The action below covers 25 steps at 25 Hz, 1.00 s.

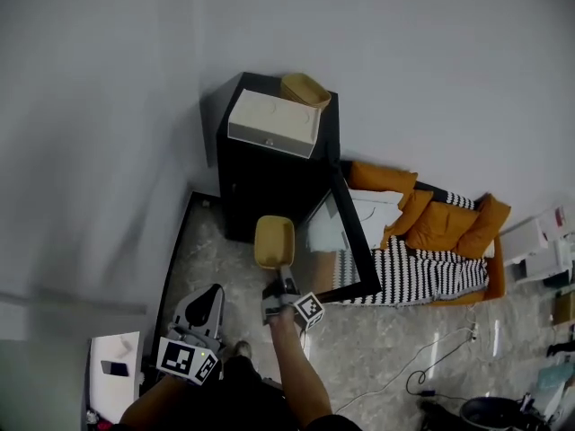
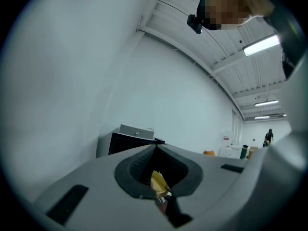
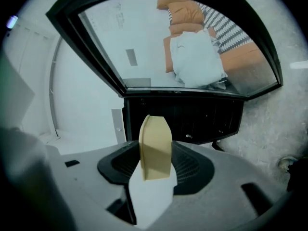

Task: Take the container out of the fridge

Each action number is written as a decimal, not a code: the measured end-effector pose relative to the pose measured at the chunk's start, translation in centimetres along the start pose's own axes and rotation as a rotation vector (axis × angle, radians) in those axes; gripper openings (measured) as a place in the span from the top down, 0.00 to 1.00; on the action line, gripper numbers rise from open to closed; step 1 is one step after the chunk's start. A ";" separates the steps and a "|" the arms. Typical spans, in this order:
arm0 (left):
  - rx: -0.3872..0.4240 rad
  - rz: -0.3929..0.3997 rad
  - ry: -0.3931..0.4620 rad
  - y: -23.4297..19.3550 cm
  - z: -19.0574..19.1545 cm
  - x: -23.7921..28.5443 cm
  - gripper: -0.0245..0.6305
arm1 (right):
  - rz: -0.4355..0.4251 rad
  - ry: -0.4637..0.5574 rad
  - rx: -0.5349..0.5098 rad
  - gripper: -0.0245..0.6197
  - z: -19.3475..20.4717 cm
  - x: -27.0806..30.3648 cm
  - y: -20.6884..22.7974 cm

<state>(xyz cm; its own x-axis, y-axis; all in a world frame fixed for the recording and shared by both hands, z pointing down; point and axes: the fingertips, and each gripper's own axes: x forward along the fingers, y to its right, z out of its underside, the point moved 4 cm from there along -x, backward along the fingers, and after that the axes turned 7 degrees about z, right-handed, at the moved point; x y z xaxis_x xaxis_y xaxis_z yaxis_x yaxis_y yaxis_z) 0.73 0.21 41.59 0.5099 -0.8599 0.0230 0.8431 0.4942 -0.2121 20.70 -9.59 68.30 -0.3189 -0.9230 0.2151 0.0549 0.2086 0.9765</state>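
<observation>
Before the fridge, head view: tan container, already outside, one wall clamped in the right gripper. Probably light, rigid, smooth plastic, so a rim hold suits it but it may pivot. Atop the fridge: white box, tan bowl. Left gripper view: left gripper jaws pressed together, empty. Right gripper view: the fridge's open door is the nearest obstacle; orange cushions lie beyond the fridge.

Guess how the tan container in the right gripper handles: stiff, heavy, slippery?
Probably stiff: the container shows no bend though the right gripper pinches only one end. Likely light: from the head view it looks open-topped and empty. Its smooth wall could pivot or slip between the pads if swung.
</observation>
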 end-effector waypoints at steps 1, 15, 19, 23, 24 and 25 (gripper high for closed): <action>0.000 0.003 -0.002 0.0 -0.1 -0.3 0.96 | -0.018 -0.005 -0.007 0.66 0.3 -0.8 -0.3; 0.026 0.053 -0.015 -4.7 -0.3 -3.6 0.96 | -0.027 0.001 -0.009 0.66 5.4 -10.0 -8.8; 0.014 0.028 -0.008 -5.1 -0.6 -4.5 0.96 | -0.049 0.009 -0.032 0.66 6.5 -12.7 -11.1; -0.014 0.009 -0.016 -5.3 0.2 -5.0 0.96 | -0.050 0.023 -0.016 0.66 7.5 -15.1 -12.5; -0.018 0.005 -0.014 -5.1 -0.3 -5.1 0.96 | -0.053 0.023 -0.015 0.66 7.7 -15.5 -12.9; -0.019 0.001 -0.007 -5.0 -0.6 -5.3 0.96 | -0.057 0.020 -0.013 0.66 7.9 -16.0 -13.2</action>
<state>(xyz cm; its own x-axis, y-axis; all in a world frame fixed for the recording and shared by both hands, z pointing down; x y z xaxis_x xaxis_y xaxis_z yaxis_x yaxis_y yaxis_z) -6.29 2.21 41.92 0.5121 -0.8584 0.0293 0.8392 0.4928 -0.2301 17.59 5.00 51.88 -0.3032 -0.9394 0.1598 0.0500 0.1517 0.9872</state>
